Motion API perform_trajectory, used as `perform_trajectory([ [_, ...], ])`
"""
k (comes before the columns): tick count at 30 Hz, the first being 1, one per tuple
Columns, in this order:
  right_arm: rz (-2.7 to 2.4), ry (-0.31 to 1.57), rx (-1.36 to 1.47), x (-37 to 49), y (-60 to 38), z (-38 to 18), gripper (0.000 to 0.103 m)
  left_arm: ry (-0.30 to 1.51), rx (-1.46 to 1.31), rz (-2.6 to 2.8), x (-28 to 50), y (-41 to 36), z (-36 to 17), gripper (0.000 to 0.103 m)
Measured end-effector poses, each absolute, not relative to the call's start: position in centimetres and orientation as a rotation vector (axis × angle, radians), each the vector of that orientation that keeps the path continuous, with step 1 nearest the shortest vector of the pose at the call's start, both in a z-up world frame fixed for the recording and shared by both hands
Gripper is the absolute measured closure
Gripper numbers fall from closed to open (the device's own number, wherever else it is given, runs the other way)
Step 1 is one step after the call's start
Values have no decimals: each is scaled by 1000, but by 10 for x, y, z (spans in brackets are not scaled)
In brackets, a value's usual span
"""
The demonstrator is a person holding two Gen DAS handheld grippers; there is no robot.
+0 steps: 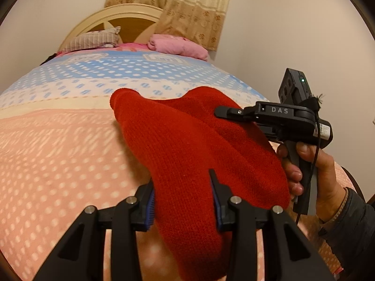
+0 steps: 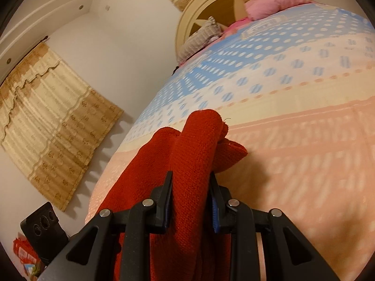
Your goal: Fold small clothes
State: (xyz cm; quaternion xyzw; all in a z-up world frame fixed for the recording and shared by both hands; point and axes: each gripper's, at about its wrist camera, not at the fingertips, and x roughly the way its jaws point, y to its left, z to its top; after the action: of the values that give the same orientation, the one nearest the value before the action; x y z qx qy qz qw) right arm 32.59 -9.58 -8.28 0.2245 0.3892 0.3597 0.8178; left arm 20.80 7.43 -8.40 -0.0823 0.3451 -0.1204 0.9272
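Under everything lies a soft bed with a dotted pink and blue cotton sheet (image 1: pixel 58 145). Both the left gripper (image 1: pixel 182 199) and right gripper (image 2: pixel 191 199) pinch the red knitted woolly garment (image 1: pixel 187 145), lifted above it. I think it is light, floppy and stretchy; hold its edges.

Both wrist cameras look closely across one bed (image 1: pixel 58 140).
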Motion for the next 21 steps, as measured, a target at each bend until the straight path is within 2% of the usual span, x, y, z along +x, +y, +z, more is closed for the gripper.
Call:
perform_trajectory([
  [21, 936, 879, 415, 297, 20, -87, 76, 670, -238, -78, 153, 151, -87, 63],
])
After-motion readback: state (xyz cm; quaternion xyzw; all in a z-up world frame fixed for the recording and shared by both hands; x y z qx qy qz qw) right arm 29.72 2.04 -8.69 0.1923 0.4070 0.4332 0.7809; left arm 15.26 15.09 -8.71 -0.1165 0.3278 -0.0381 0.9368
